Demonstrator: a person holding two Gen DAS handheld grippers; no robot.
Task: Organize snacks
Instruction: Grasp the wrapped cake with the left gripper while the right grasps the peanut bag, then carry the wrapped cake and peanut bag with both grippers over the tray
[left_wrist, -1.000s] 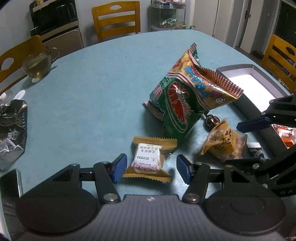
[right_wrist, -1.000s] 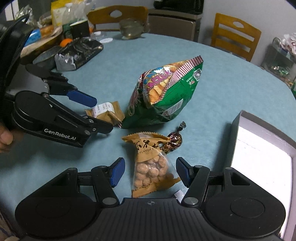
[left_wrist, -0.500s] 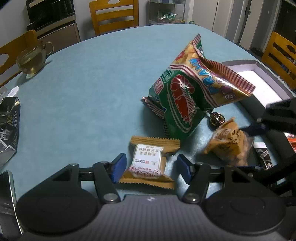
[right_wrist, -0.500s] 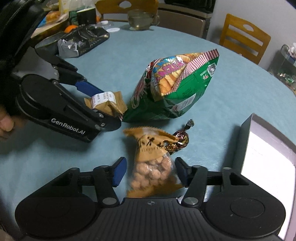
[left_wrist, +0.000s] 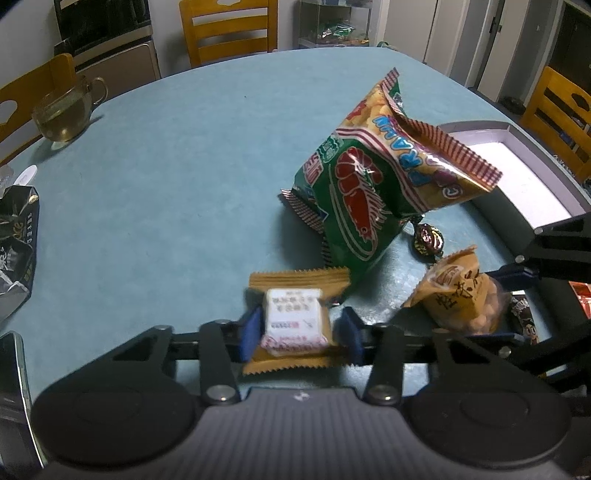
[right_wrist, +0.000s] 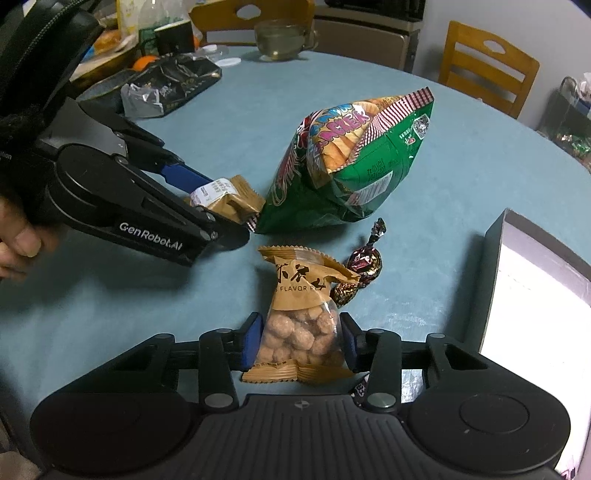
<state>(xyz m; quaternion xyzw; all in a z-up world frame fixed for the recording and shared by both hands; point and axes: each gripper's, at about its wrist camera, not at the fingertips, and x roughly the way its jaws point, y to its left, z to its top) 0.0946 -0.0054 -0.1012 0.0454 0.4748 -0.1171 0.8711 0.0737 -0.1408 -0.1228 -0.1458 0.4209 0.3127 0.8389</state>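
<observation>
My left gripper (left_wrist: 298, 334) is shut on a small brown-wrapped cake packet (left_wrist: 293, 321), also seen in the right wrist view (right_wrist: 221, 197). My right gripper (right_wrist: 298, 341) is shut on a peanut packet (right_wrist: 301, 321), which shows at the right of the left wrist view (left_wrist: 458, 299). A green prawn cracker bag (left_wrist: 369, 192) stands just beyond both packets (right_wrist: 347, 162). A foil-wrapped candy (right_wrist: 360, 266) lies by the peanut packet. A grey box with a white inside (right_wrist: 535, 291) sits at the right.
A glass cup of tea (left_wrist: 64, 112) and a black foil bag (left_wrist: 14, 251) sit at the table's left. Wooden chairs (left_wrist: 227, 31) ring the blue table (left_wrist: 166, 184). More small packets (left_wrist: 522, 317) lie near the box (left_wrist: 517, 173).
Both grippers have closed: the left onto the cake packet, the right onto the peanut packet. Both moved forward a little over the table.
</observation>
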